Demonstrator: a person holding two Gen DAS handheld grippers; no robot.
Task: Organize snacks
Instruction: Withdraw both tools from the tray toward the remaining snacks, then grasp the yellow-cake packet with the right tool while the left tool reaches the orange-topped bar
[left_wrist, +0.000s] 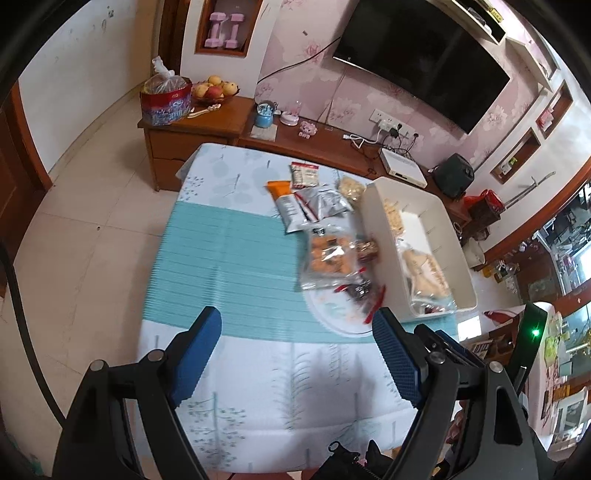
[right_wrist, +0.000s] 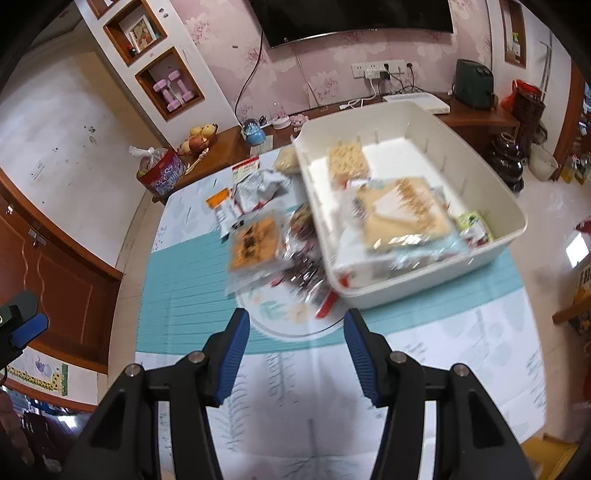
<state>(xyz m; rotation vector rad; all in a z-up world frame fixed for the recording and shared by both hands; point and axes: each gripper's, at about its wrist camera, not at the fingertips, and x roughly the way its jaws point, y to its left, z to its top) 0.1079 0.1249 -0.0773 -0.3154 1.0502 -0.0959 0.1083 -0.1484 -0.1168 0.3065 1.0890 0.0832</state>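
A white bin (left_wrist: 448, 236) (right_wrist: 491, 177) stands on the table's right side with several cracker packs inside, a large one (right_wrist: 400, 210) on top. Loose snacks lie left of it: a clear bag of orange crackers (left_wrist: 328, 254) (right_wrist: 255, 243), a red-wrapped candy bag (left_wrist: 356, 291) (right_wrist: 306, 266), grey packets (left_wrist: 314, 206) (right_wrist: 258, 188) and an orange packet (left_wrist: 282, 186). My left gripper (left_wrist: 295, 325) is open and empty above the table, short of the snacks. My right gripper (right_wrist: 295, 325) is open and empty just before the candy bag and the bin's near corner.
The table carries a white and teal cloth (left_wrist: 229, 243) (right_wrist: 177, 280). Behind it stands a wooden cabinet (left_wrist: 207, 122) with a fruit bowl (left_wrist: 216, 88), a red box (left_wrist: 166, 103) and a blue jar (left_wrist: 264, 114). A TV (left_wrist: 421, 55) hangs above.
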